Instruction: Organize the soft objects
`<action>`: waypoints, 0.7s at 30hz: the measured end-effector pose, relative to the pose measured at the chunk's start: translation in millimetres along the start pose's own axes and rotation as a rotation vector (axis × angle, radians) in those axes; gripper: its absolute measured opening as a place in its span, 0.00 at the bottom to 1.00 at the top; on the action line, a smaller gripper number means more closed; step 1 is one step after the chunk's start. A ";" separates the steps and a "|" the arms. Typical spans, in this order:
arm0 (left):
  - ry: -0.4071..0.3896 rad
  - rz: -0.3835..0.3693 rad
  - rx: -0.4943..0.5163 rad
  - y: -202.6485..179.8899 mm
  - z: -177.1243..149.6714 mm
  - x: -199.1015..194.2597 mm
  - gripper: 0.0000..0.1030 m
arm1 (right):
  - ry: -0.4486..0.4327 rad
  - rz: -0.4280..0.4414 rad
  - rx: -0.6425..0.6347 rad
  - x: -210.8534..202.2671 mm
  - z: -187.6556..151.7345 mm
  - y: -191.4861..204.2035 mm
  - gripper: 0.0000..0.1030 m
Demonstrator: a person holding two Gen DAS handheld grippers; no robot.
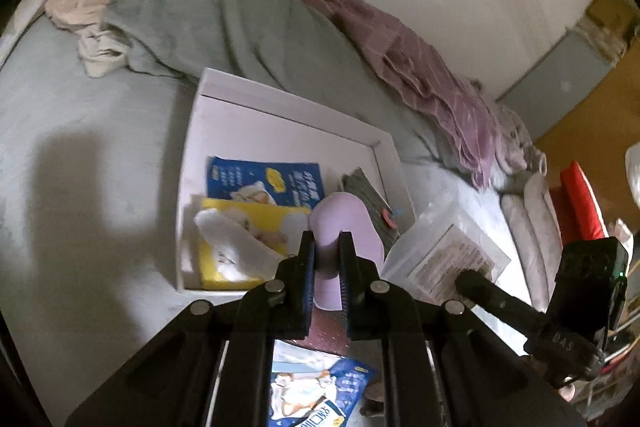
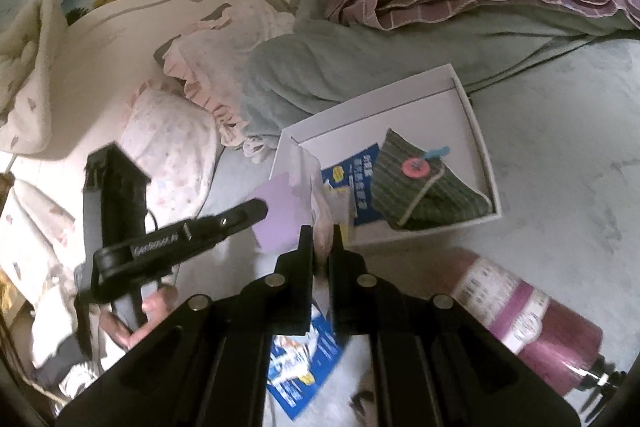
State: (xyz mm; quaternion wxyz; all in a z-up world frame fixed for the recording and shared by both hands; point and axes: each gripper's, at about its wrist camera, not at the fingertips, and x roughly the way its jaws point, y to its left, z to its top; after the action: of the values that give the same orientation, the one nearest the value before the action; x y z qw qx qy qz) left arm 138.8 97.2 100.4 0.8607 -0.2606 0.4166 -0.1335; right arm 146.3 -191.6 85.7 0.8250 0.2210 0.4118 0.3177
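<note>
Grippers nearly closed: left gripper [image 1: 327, 241] clamps lilac pouch [image 1: 340, 223]; right gripper [image 2: 320, 235] pinches clear packet [image 2: 325, 227].

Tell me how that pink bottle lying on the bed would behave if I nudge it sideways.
The pink bottle lies on its side, so it would probably roll rather than slide, though the soft bed sheet may slow it. It looks rigid, not floppy. Its wrapped label looks smooth, so the fingers might slip on it. How heavy it is cannot be judged from here.

The white box's [image 1: 380, 147] far half is bare; the green blanket [image 1: 208, 7] crowds its far rim.
</note>
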 end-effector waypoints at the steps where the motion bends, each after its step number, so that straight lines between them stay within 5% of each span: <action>1: -0.008 0.002 -0.008 2.3 0.9 -0.9 0.09 | -0.003 0.001 0.007 2.1 3.3 1.8 0.07; 8: -0.048 0.019 -0.040 11.9 3.7 -3.7 0.09 | -0.071 0.020 0.047 15.2 27.4 18.2 0.07; 17: -0.028 0.209 -0.036 22.3 2.7 8.1 0.09 | -0.096 0.013 0.099 45.7 14.1 -2.9 0.07; 21: -0.027 0.195 -0.063 27.6 1.0 11.0 0.09 | -0.125 0.036 0.114 50.7 13.8 -10.6 0.07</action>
State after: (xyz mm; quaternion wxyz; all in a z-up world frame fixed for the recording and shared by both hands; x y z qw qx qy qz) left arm 146.7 115.5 78.3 0.8665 -0.2475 0.4324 -0.0323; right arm 184.5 -164.6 59.5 0.8291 0.2945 0.3731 0.2944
